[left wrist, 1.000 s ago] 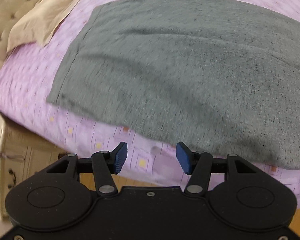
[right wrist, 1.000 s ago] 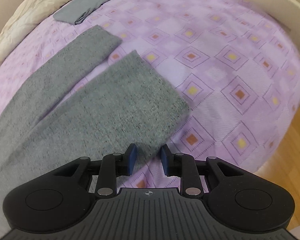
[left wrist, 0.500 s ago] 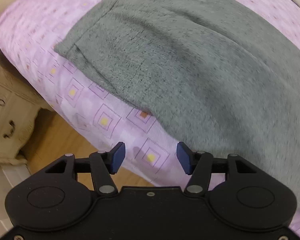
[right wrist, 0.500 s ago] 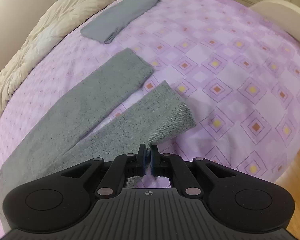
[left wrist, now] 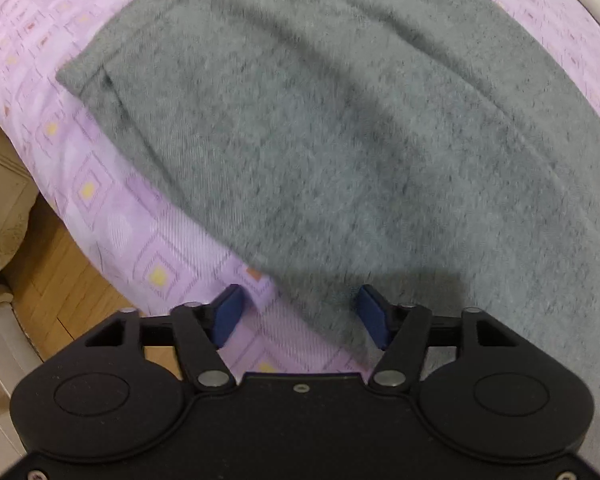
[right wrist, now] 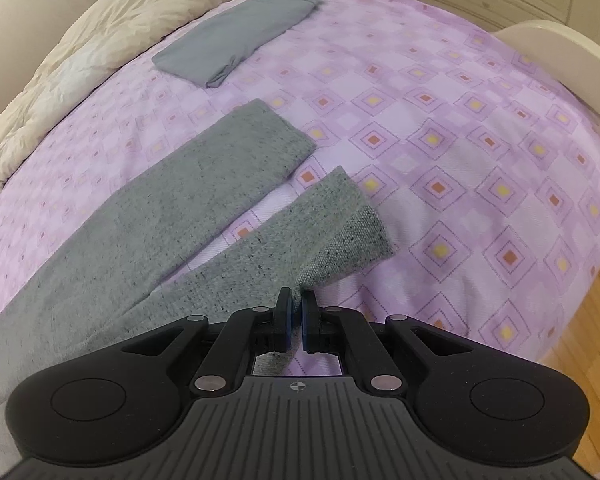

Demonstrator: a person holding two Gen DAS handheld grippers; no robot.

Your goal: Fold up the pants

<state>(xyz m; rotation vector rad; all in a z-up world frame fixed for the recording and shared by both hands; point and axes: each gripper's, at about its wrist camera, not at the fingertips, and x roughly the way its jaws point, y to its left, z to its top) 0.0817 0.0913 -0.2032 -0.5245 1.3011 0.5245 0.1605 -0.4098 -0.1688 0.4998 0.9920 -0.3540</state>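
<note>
Right wrist view: the hem corner of the near leg of the grey pants (right wrist: 204, 216), spread on the purple bed (right wrist: 480, 128), is being pinched by the right hand-held gripper (right wrist: 295, 316). The left hand-held gripper (left wrist: 300, 316) is being held wide apart over the pants' near edge by the waist.

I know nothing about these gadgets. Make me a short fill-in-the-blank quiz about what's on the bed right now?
1. The right gripper has its jaws ____ on a leg of the gray pants.
2. The left gripper has its jaws ____ at the edge of the pants.
3. The bedsheet is mostly ____ in color.
4. The folded blue-gray garment lies next to a ____ comforter.

Missing words: shut; open; purple; cream
</note>
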